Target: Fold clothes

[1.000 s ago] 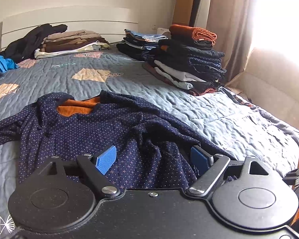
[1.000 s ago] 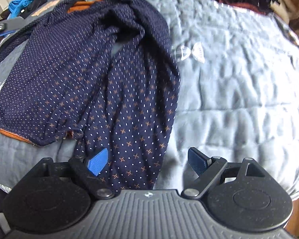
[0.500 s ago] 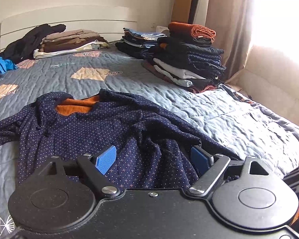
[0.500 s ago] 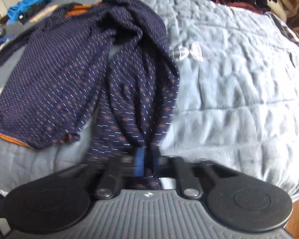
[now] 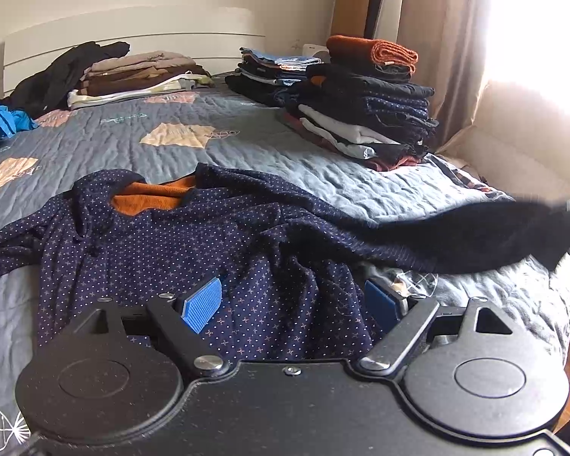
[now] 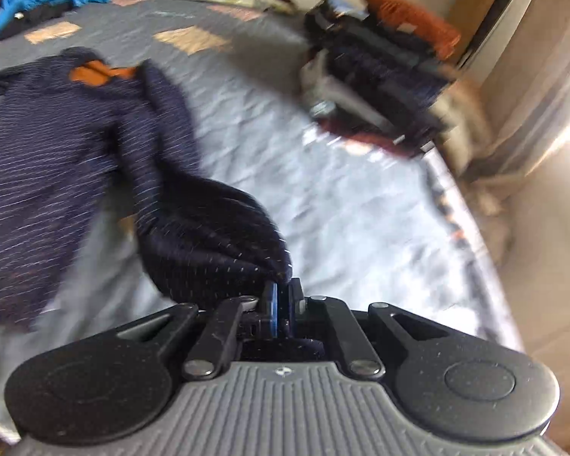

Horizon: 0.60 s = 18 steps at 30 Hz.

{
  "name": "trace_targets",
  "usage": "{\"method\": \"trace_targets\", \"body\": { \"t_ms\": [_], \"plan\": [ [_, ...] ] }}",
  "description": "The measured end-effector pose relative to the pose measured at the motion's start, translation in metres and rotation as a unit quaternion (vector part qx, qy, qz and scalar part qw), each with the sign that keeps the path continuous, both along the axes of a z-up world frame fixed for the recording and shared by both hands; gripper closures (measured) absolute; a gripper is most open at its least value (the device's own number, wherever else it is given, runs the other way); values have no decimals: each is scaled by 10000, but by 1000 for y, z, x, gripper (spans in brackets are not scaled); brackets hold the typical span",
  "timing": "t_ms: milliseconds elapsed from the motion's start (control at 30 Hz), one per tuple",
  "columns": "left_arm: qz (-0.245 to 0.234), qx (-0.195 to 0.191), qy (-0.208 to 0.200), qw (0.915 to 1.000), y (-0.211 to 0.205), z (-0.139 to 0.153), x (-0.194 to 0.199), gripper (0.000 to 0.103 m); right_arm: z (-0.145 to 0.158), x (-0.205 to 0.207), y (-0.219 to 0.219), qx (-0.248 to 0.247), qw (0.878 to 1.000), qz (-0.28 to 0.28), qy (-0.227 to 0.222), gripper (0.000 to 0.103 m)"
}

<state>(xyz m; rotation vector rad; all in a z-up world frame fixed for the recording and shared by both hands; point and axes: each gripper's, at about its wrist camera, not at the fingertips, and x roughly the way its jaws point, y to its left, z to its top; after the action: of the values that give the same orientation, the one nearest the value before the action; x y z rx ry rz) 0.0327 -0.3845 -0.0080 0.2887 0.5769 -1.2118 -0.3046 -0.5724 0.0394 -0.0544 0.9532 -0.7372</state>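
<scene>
A navy dotted shirt (image 5: 178, 243) with an orange lining (image 5: 152, 199) lies spread on the grey quilted bed (image 5: 247, 140). My left gripper (image 5: 296, 302) hangs open low over the shirt's near hem, blue pads apart, nothing pinched. One sleeve (image 5: 475, 235) is stretched out to the right and lifted off the bed. In the blurred right wrist view my right gripper (image 6: 283, 304) is shut on the end of that sleeve (image 6: 216, 235), and the shirt's body (image 6: 57, 144) trails to the left.
A tall stack of folded clothes (image 5: 368, 114) stands at the bed's right side, with smaller stacks (image 5: 140, 76) by the white headboard. A blue garment (image 5: 3, 125) lies far left. Curtains (image 5: 440, 45) and a bright window are to the right.
My right gripper closed on the sleeve end, then rose and swung right, pulling the sleeve off the bed. The left gripper stayed put.
</scene>
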Motion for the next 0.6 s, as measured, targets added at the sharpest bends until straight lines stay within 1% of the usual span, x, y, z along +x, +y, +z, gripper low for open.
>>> {"method": "trace_targets", "body": {
  "t_ms": [133, 233, 333, 400, 433, 500, 533, 567, 600],
  "plan": [
    [34, 46, 6, 10000, -1, -2, 3, 22, 18, 0, -39, -833, 9960, -294, 117, 98],
    [57, 102, 16, 9999, -2, -6, 6, 22, 23, 3, -72, -1150, 9919, -545, 62, 98],
    [67, 173, 11, 9998, -4, -10, 9, 22, 2, 16, -99, -1286, 9892, -594, 365, 97],
    [74, 217, 18, 9997, -4, -12, 10, 22, -27, 27, -115, -1171, 9880, -597, 809, 97],
    [79, 232, 27, 9997, -4, -13, 11, 22, -44, 32, -122, -1108, 9867, -602, 1027, 94],
    [94, 245, 57, 9996, -3, -13, 14, 22, -75, 37, -132, -868, 9851, -725, 1296, 92],
    [103, 252, 72, 9996, -3, -14, 15, 22, -84, 37, -134, -682, 9863, -803, 1268, 90],
    [116, 249, 82, 9996, -3, -14, 16, 22, -89, 35, -137, -490, 9883, -905, 1128, 88],
    [130, 243, 89, 9996, -2, -14, 18, 22, -90, 32, -138, -319, 9902, -1021, 898, 81]
  ]
}}
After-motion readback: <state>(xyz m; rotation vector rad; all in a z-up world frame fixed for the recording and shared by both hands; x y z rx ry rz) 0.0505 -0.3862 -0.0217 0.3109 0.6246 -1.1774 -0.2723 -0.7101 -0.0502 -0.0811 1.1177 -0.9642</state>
